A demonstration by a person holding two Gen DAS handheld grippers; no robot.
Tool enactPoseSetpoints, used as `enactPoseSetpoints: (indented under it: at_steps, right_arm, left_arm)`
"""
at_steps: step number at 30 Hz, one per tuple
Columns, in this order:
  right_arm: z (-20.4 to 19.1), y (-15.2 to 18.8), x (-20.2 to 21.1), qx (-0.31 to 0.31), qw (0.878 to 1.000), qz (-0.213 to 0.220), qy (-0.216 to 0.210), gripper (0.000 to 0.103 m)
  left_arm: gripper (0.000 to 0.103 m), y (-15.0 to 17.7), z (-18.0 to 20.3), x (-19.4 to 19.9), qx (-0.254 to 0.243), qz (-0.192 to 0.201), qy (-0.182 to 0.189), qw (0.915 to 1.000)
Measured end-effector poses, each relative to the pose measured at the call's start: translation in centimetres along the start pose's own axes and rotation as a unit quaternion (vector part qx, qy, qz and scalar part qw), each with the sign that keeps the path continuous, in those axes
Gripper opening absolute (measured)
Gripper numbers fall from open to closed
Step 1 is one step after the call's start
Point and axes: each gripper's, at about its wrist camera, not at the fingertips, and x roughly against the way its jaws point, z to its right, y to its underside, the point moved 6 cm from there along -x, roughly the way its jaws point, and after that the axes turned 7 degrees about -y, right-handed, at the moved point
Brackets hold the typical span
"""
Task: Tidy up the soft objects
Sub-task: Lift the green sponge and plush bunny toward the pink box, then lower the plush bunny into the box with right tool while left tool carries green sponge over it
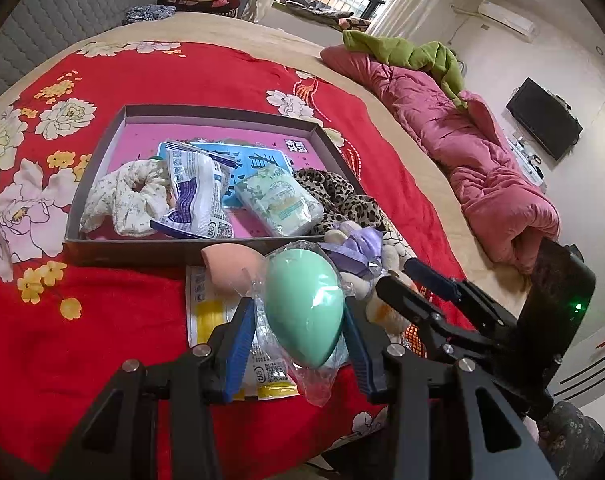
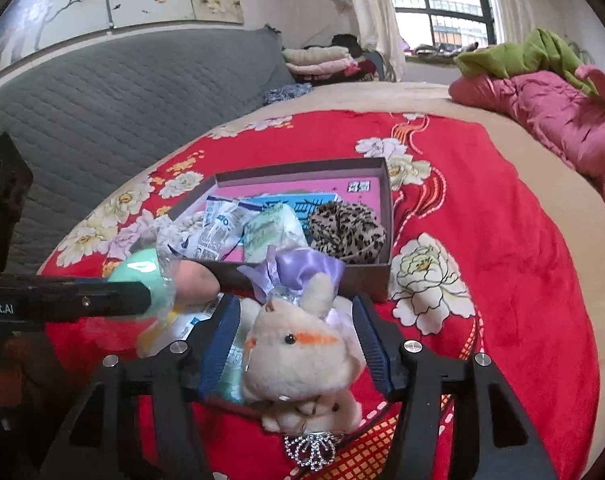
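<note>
The green sponge (image 1: 304,304), bagged in slick film, is bracketed by the left tool (image 1: 298,344), fingers apart, just off the box's (image 1: 142,246) near wall on the bed (image 1: 114,336). It's light and squishy, so it's best pinched at the fat middle. The plush (image 2: 302,344) is framed by the right tool (image 2: 296,344), also apart; its face is only shown in the right view.
</note>
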Motion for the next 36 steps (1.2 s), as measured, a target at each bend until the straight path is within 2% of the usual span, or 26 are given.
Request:
enactPoseSetpoints:
  at_steps: [6, 8, 12, 15, 20, 36]
  right_arm:
    - [-0.6, 0.6, -1.1, 0.024, 0.999, -0.019, 0.009, 0.061]
    - [-0.6, 0.8, -1.2, 0.029, 0.999, -0.023, 0.014, 0.050]
    - [-0.2, 0.5, -0.7, 0.020, 1.000, -0.014, 0.014, 0.046]
    - [0.1, 0.0, 0.1, 0.001, 1.000, 0.005, -0.004, 0.045]
    - [0.2, -1.4, 1.8, -0.007, 0.999, 0.045, -0.006, 0.045]
    - [-1.3, -3.9, 3.1, 0.017, 0.996, 0.084, 0.012, 0.045]
  left_arm:
    - [0.044, 0.0, -0.2, 0.1, 0.003, 0.000, 0.000, 1.0000]
    - [0.044, 0.0, -0.3, 0.2, 0.004, 0.002, -0.001, 1.0000]
    - [0.044, 0.0, -0.4, 0.3, 0.006, 0.004, -0.001, 1.0000]
    - [0.044, 0.0, -0.4, 0.3, 0.006, 0.005, 0.000, 1.0000]
    - [0.044, -0.3, -0.4, 0.6, 0.002, 0.015, -0.006, 0.9999]
    - [0.044, -1.8, -1.2, 1.1, 0.003, 0.043, -0.030, 0.9986]
